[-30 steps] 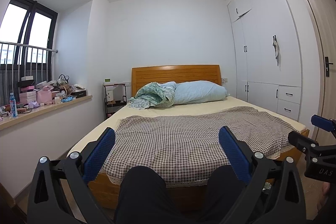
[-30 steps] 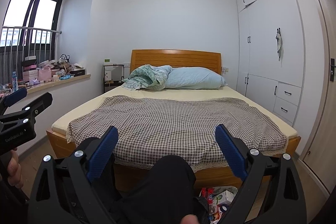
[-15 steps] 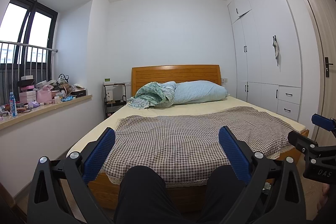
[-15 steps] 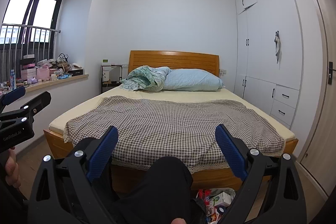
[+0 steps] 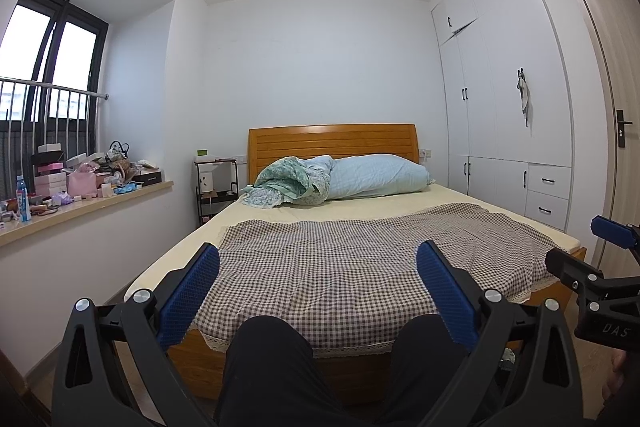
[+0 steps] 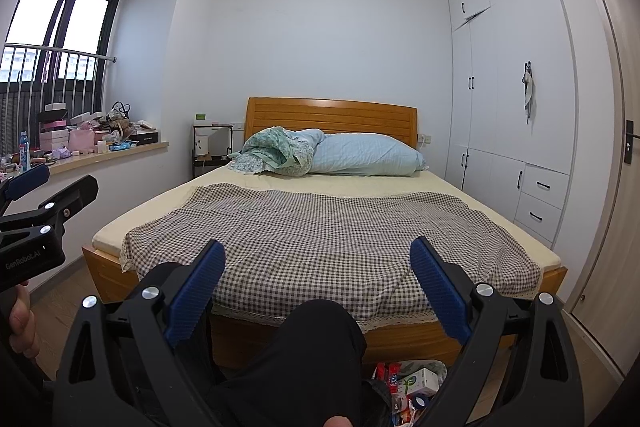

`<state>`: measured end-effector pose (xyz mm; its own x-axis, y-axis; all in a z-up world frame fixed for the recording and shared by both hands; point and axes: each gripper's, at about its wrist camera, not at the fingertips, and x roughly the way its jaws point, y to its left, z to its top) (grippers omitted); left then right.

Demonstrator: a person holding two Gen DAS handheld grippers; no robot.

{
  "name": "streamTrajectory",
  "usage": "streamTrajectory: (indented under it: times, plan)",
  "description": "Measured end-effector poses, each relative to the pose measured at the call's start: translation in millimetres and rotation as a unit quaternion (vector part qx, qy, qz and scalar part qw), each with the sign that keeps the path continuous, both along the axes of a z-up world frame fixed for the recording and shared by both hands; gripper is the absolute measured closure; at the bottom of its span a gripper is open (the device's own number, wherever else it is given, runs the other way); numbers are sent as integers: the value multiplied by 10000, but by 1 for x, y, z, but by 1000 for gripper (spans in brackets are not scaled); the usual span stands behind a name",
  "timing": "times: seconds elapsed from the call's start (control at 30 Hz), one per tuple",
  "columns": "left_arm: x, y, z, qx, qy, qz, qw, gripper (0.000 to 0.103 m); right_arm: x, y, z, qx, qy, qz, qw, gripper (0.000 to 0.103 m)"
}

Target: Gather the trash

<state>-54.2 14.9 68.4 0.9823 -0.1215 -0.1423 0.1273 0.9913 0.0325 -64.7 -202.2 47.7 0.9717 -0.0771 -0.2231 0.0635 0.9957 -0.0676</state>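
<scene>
At the foot of the bed [image 6: 320,227], both units are held level, side by side, aimed at the headboard. Left gripper [image 5: 318,287] — jaws spread wide, empty. Right gripper [image 6: 318,287] — jaws likewise spread, empty. Trash [image 6: 412,383] lies on the floor below the right gripper, beside the person's knee [image 6: 316,339].

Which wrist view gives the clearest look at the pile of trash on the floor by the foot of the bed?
The right wrist view: the trash pile, cartons and wrappers, lies on the floor below the bed, between the person's knee and the right jaw. The left wrist view shows at most a sliver, hidden behind its own right jaw.
</scene>
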Motion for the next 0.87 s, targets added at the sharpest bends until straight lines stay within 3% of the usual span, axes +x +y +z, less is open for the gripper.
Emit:
streamTrajectory:
  times: [0.43,0.53,0.73,0.87]
  plan:
    - [2,-1,-2,2,-19,-107,9999,7,3,0,-3,30,40,-53,10000,13]
    - [-1,-6,-4,146,-122,-68,9998,7,3,0,-3,35,51,-66,10000,13]
    - [8,-1,-5,-53,-7,-1,10000,7,7,-4,-3,103,71,-90,9999,13]
    - [27,0,-10,-7,-83,110,9999,7,19,-6,-2,8,-209,-94,9997,13]
